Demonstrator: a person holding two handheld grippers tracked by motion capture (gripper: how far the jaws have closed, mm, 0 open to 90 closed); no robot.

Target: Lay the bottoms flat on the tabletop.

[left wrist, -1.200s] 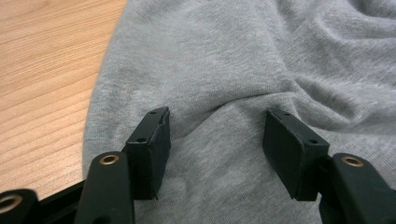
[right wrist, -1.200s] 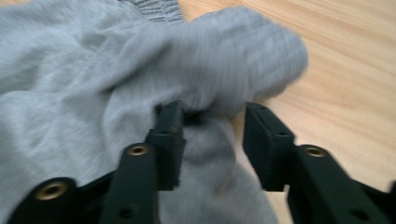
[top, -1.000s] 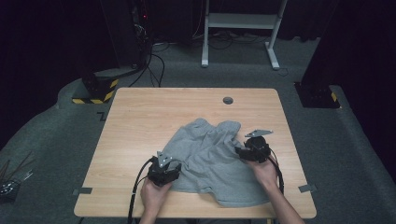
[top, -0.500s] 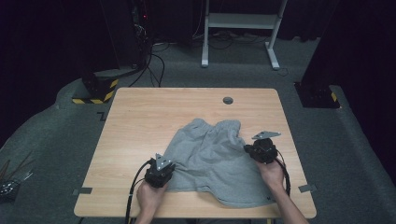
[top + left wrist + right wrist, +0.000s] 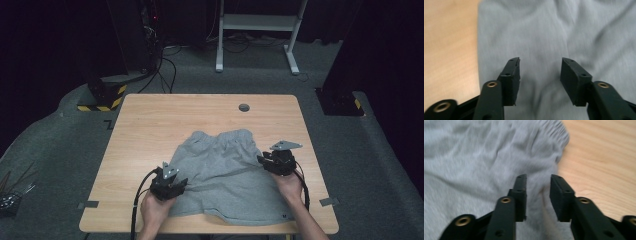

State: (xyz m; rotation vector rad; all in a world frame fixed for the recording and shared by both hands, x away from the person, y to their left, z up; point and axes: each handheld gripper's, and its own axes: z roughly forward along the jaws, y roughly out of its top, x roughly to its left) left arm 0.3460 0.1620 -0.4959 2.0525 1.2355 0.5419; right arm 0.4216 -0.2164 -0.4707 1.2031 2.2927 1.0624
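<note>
A pair of grey shorts [image 5: 225, 170] lies spread on the wooden table [image 5: 150, 125], waistband toward the far side. My left gripper [image 5: 167, 182] hovers over the shorts' left edge. In the left gripper view it [image 5: 540, 61] is open above the grey cloth [image 5: 536, 30], its jaws having just been opening and nothing pinched between them. My right gripper [image 5: 275, 161] is at the shorts' right edge. In the right gripper view it [image 5: 539, 178] stands open with a narrower gap, also just opened, over a fold of cloth [image 5: 474, 157] near the gathered waistband.
Bare wood [image 5: 449, 37] lies left of the shorts, and more wood [image 5: 604, 157] to their right. A round cable hole [image 5: 244, 107] sits near the table's far edge. Behind the table stand a white frame [image 5: 255, 22] and a yellow-striped base [image 5: 102, 95].
The shorts lie a little flatter and wider than a second ago. Both grippers have stayed at the cloth's edges, the left one slightly higher.
</note>
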